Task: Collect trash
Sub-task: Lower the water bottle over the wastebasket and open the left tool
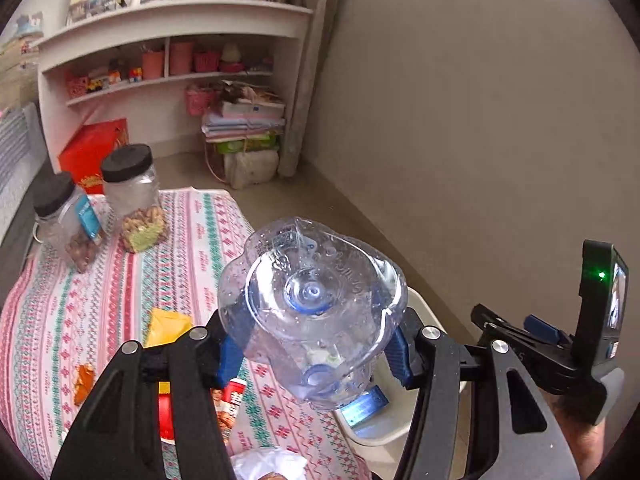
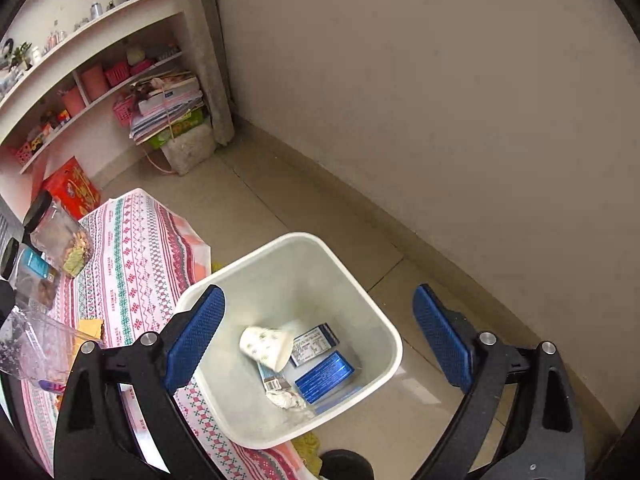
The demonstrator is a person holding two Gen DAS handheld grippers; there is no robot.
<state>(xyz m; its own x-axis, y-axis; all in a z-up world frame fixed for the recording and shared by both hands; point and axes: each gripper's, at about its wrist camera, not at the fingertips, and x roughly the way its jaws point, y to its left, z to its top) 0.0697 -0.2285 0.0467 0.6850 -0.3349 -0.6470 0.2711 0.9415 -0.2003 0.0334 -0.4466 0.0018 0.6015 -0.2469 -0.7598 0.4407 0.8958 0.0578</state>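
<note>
My left gripper (image 1: 314, 350) is shut on a clear plastic bottle (image 1: 312, 304), held bottom-forward above the table edge; the bottle also shows at the left edge of the right wrist view (image 2: 32, 344). My right gripper (image 2: 320, 336) is open and empty above the white trash bin (image 2: 384, 320); it also shows in the left wrist view (image 1: 540, 328). The bin holds a paper cup (image 2: 268, 346), two blue cartons (image 2: 324, 376) and crumpled paper (image 2: 288, 400). On the patterned tablecloth (image 1: 120, 288) lie a yellow wrapper (image 1: 168, 326), an orange scrap (image 1: 83, 380), a red packet (image 1: 232, 404) and a white plastic bag (image 1: 272, 466).
Two black-lidded snack jars (image 1: 134, 196) stand at the table's far left. The bin (image 1: 420, 312) stands on the floor by the table's right edge. A shelf unit (image 1: 172, 60), a red box (image 1: 94, 150) and stacked books (image 1: 244, 120) are behind. A beige wall (image 2: 440, 100) runs along the right.
</note>
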